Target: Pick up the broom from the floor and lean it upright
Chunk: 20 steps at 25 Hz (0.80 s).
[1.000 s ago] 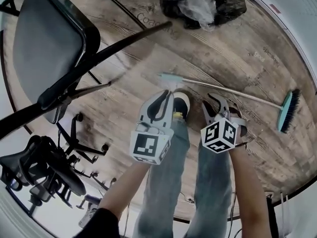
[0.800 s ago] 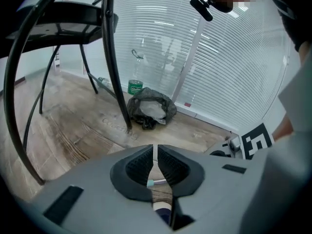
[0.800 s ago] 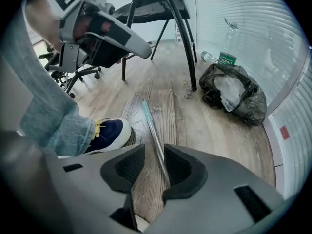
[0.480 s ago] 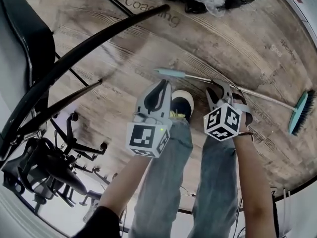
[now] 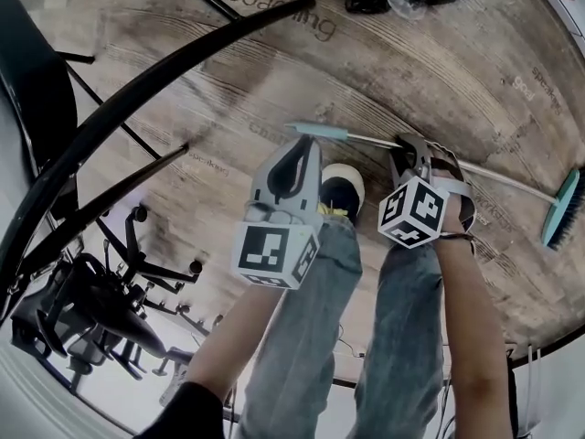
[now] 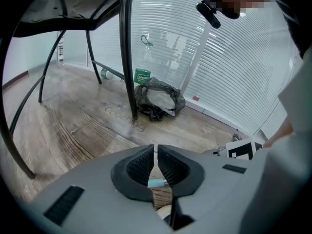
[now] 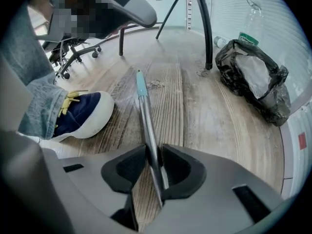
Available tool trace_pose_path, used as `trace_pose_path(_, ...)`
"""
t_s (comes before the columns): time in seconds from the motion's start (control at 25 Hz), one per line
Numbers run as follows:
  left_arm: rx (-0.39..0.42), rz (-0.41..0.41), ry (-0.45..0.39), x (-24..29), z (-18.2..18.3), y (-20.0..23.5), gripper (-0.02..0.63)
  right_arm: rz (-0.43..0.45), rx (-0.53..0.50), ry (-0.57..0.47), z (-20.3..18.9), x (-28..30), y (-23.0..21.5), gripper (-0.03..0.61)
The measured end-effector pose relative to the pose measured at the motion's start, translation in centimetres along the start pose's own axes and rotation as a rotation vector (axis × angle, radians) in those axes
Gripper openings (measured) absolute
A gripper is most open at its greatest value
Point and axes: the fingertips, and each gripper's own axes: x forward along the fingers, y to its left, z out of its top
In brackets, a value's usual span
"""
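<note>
Broom (image 7: 147,126): it lies flat on the wooden floor (image 5: 228,90), and its metal pole passes just beyond the toe of your shoe (image 7: 80,113).
Teal grip (image 5: 320,132): this end of the pole sits just past the shoe's toe, a little to the shoe's left in the head view.
Brush head (image 5: 559,210): teal with dark bristles, it rests on the floor well away from the shoe, at the far right of the head view.
Right tool (image 7: 155,162): you hold it pointing steeply down over the pole, to the right of the shoe. Its jaws have just been closing with the pole between them. In the right gripper view the black pads sit against the pole on both sides, and the pole is still down on the floor.
Left tool (image 6: 155,155): you hold it above the shoe with its tip near the teal grip. Its jaws are pressed almost together, leaving only a thin slit with nothing between the pads. A bit of the teal grip shows through the gap, lower down and beyond the jaws.
Black bag (image 7: 253,77): crumpled on the floor, well beyond the shoe, near the white blinds.
Plastic bottle (image 6: 144,65): it stands just behind the bag, farther still from the shoe.
Black frame (image 5: 155,80): its dark bars cross the head view to the shoe's left.
</note>
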Motion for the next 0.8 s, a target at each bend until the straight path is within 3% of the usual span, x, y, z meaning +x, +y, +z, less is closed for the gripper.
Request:
trace_pose_path(0.28, 0.008, 0.005, -0.002, -0.4, 0.5, 0.3, 0.021, 0.010, -0.091, 0.004, 0.2, 0.0, 0.4, 0.097)
trace_pose_path(0.8, -0.010, -0.015, -0.007, -1.4, 1.7, -0.6, 0.021, -0.005, -0.091, -0.074, 2.5, -2.6, -1.4, 0.091)
